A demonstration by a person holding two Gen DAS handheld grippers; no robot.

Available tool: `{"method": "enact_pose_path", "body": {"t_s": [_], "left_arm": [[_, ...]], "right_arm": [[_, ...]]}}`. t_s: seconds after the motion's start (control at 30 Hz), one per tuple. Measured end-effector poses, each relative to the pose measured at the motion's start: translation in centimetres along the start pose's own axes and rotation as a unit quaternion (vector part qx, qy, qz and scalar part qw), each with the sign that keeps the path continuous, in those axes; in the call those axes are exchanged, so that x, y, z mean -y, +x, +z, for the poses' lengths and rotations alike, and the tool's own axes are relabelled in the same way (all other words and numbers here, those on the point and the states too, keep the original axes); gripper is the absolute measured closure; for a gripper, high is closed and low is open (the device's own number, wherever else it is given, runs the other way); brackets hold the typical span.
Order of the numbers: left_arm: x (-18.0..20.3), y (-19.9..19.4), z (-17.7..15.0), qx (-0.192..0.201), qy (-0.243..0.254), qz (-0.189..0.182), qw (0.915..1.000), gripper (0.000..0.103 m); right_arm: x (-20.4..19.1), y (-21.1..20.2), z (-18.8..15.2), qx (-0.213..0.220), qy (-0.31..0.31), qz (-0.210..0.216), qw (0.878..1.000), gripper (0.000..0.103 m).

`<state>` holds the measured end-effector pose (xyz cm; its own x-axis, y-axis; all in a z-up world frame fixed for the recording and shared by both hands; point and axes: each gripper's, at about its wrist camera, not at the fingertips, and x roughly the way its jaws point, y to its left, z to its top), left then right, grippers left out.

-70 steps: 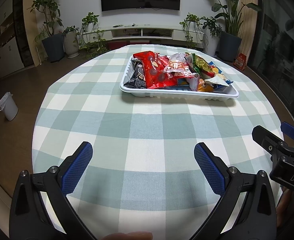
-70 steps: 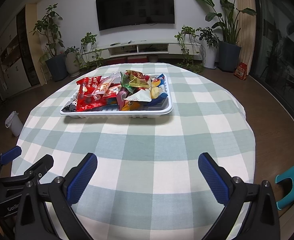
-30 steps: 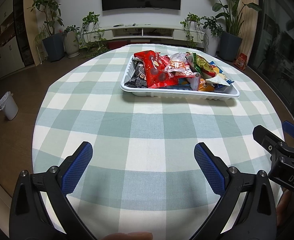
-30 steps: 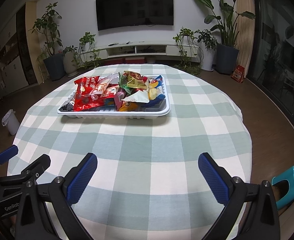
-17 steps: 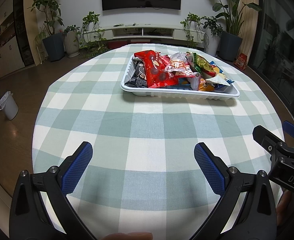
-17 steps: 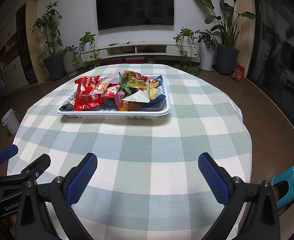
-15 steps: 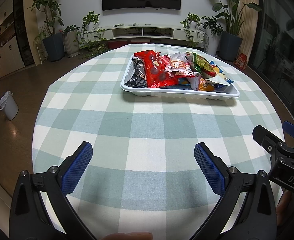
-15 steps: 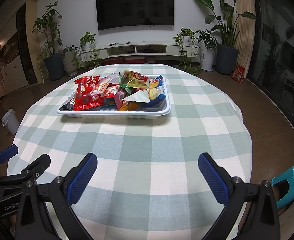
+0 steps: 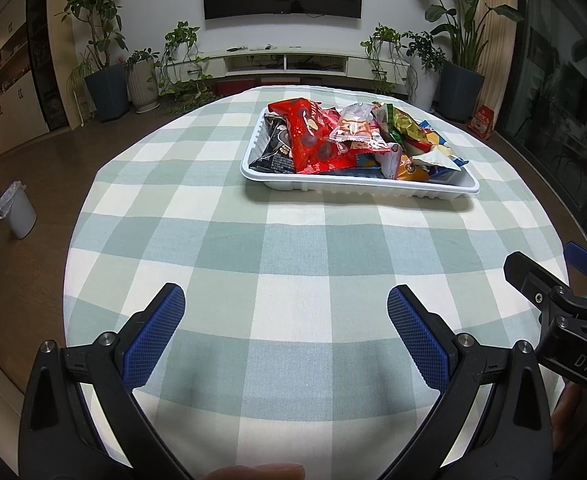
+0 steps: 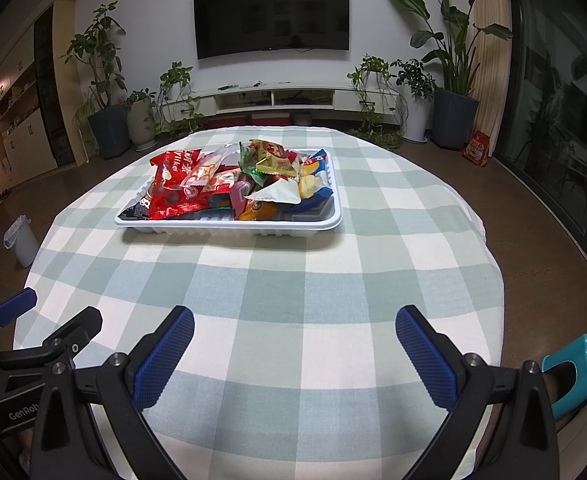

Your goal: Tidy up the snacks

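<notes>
Hovering over checked tablecloth (image 9: 293,248): left gripper (image 9: 285,300) jaws apart, empty; right gripper (image 10: 295,320) same; snack packets (image 10: 229,184) piled in white tray (image 10: 229,224), well ahead.

I see a green-and-white checked tabletop (image 9: 293,240), a white tray (image 9: 357,189), a red packet (image 9: 313,140) and blue-padded jaws.

Little changed. The right tool (image 10: 295,334) drew back a touch and rose slightly from where it was two seconds earlier, so the tray (image 10: 229,224) sat a bit farther off and more of the worktop (image 10: 277,288) showed before it. In the left view, the tray (image 9: 357,188) shifted only faintly.
</notes>
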<state>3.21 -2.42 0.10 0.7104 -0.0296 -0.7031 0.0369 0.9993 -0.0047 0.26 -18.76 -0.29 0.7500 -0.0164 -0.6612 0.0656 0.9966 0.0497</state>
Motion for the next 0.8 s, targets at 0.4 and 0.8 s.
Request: {"method": "enact_pose_path", "body": {"t_s": [0.4, 0.8], "left_arm": [[0.0, 0.0, 0.0, 0.0, 0.0, 0.001, 1.0, 0.0], [-0.2, -1.5, -0.1, 0.038, -0.002, 0.031, 0.9988, 0.0]], "right_arm": [[-0.1, 0.0, 0.0, 0.0, -0.001, -0.001, 1.0, 0.0], [0.2, -0.1, -0.2, -0.001, -0.001, -0.001, 1.0, 0.0]]}}
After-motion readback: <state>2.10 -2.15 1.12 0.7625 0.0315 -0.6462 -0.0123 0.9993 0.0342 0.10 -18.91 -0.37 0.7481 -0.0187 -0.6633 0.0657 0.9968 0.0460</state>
